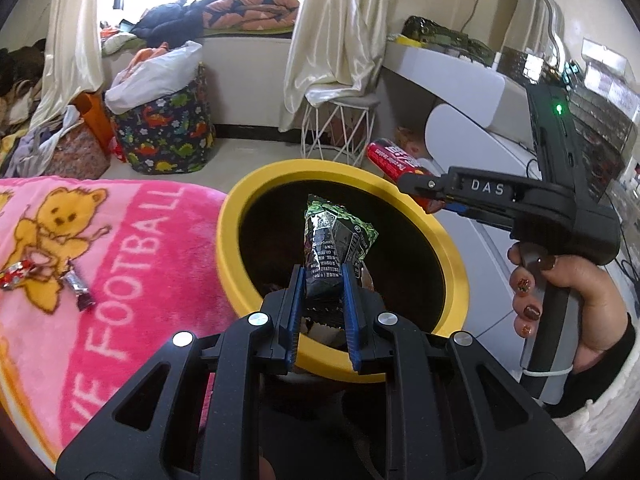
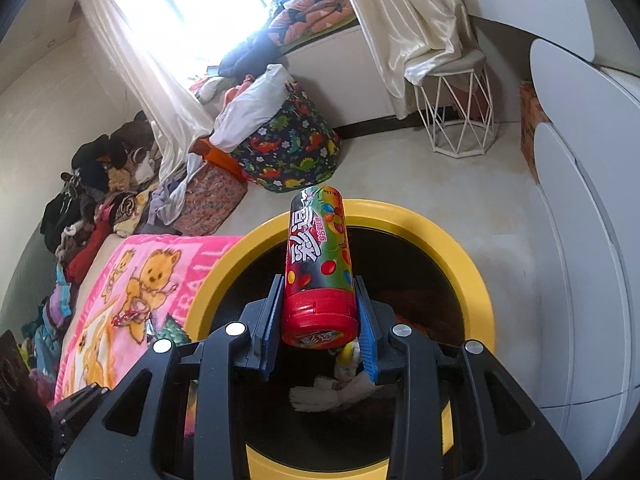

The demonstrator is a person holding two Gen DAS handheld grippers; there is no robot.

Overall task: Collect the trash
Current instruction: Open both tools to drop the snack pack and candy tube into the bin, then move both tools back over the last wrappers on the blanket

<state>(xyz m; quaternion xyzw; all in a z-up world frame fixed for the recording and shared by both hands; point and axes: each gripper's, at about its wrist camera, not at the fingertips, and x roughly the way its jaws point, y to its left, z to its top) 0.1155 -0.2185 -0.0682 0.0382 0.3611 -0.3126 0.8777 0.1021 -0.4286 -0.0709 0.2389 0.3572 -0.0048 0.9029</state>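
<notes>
My left gripper (image 1: pixel 323 280) is shut on a green and black snack wrapper (image 1: pixel 336 240) and holds it over the black inside of a yellow-rimmed trash bin (image 1: pixel 228 216). My right gripper (image 2: pixel 320 292) is shut on a red-capped candy tube (image 2: pixel 318 264) above the same bin (image 2: pixel 476 276). In the left wrist view the right gripper (image 1: pixel 416 188) holds the tube (image 1: pixel 390 158) over the bin's far rim. Crumpled white paper (image 2: pixel 332 394) lies inside the bin. Two small wrappers (image 1: pixel 80 288) (image 1: pixel 16 274) lie on the pink blanket (image 1: pixel 120 264).
The pink bear blanket (image 2: pixel 132 280) covers a bed left of the bin. A dinosaur-print laundry bag (image 1: pixel 168 136), a white wire stool (image 1: pixel 340 128) and clothes piles stand on the floor beyond. A white desk and cabinet (image 2: pixel 580 240) run along the right.
</notes>
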